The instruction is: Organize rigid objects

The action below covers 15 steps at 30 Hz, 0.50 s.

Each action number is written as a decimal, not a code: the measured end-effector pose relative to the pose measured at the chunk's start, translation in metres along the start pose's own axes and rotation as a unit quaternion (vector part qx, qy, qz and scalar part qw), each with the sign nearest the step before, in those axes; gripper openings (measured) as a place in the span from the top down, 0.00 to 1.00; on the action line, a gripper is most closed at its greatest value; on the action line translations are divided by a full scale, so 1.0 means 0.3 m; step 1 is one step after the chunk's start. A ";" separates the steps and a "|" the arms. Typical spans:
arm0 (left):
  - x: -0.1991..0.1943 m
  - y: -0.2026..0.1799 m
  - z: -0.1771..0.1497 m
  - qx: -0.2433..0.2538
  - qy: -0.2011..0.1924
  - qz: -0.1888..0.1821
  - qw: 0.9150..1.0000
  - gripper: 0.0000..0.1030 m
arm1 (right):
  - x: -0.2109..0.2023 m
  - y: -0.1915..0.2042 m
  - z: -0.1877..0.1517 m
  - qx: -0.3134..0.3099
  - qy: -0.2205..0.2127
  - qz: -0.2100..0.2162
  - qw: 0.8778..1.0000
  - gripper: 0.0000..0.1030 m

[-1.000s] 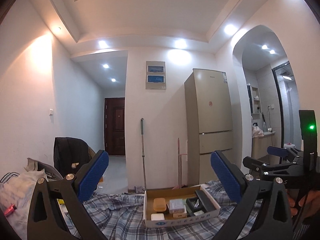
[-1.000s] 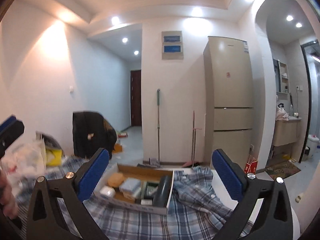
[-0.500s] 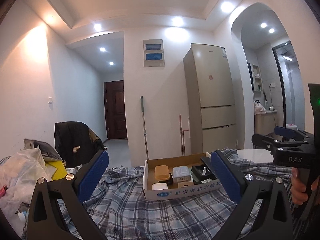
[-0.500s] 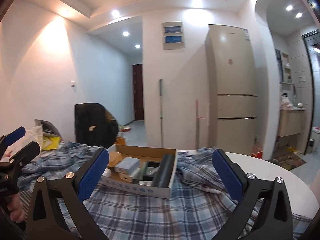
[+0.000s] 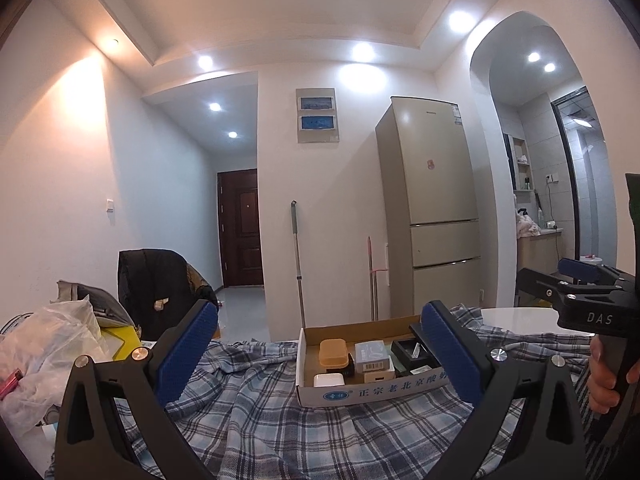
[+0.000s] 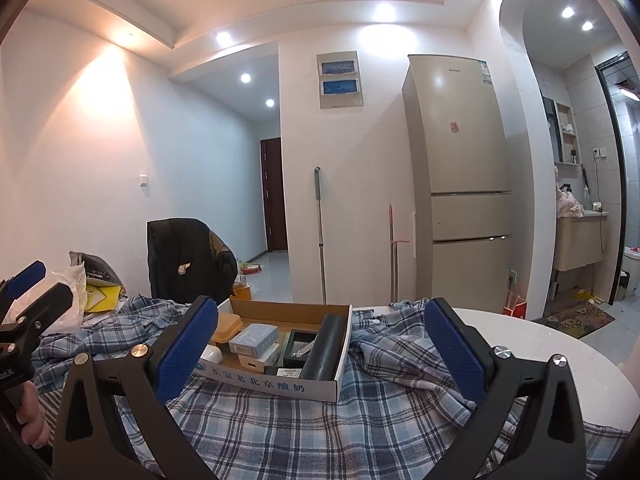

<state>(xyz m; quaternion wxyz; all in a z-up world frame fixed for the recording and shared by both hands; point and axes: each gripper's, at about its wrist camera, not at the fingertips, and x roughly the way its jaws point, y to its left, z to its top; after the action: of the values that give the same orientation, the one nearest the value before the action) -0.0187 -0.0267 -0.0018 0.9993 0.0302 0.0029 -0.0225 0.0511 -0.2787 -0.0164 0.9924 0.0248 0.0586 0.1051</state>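
A shallow cardboard box (image 5: 360, 392) (image 6: 264, 380) lies on a blue plaid cloth. Inside it sit an orange block (image 5: 333, 352), a grey-blue carton (image 5: 372, 354) (image 6: 254, 338), a small white case (image 5: 329, 380), a black tray (image 5: 412, 354) and a dark cylinder (image 6: 325, 350). My left gripper (image 5: 318, 354) hovers open just in front of the box, nothing between its blue pads. My right gripper (image 6: 320, 354) is also open and empty, facing the box from the right. Each gripper shows at the edge of the other's view, held by a hand.
The plaid cloth (image 6: 320, 432) covers a round white table (image 6: 560, 360). A heap of plastic bags (image 5: 48, 344) and a yellow item lie at the left. A chair with a dark jacket (image 6: 188, 260) stands behind; a fridge (image 6: 460, 180) and mop by the wall.
Both views first tilted down so the box rose in frame, then the left view tipped back up a little. Both grippers stayed open.
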 end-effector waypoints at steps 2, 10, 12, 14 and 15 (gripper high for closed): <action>0.007 -0.002 0.001 0.000 0.005 -0.001 1.000 0.00 | -0.004 0.002 0.001 -0.002 -0.003 0.000 1.000 0.00; 0.006 -0.007 -0.002 0.002 0.002 -0.005 1.000 0.00 | -0.014 0.010 0.003 -0.008 -0.011 -0.001 1.000 0.00; 0.012 -0.009 -0.003 0.004 0.007 -0.009 1.000 0.00 | -0.016 0.012 0.003 -0.011 -0.012 -0.001 1.000 0.00; 0.021 -0.011 -0.004 0.005 0.014 -0.017 1.000 0.00 | -0.018 0.013 0.004 -0.012 -0.013 -0.001 1.000 0.00; 0.025 -0.012 -0.005 0.005 0.017 -0.020 1.000 0.00 | -0.018 0.015 0.003 -0.013 -0.013 -0.001 1.000 0.00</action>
<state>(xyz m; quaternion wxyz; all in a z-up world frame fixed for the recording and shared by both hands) -0.0112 -0.0306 -0.0036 0.9983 0.0353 0.0202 -0.0418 0.0449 -0.2755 -0.0146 0.9934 0.0137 0.0443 0.1048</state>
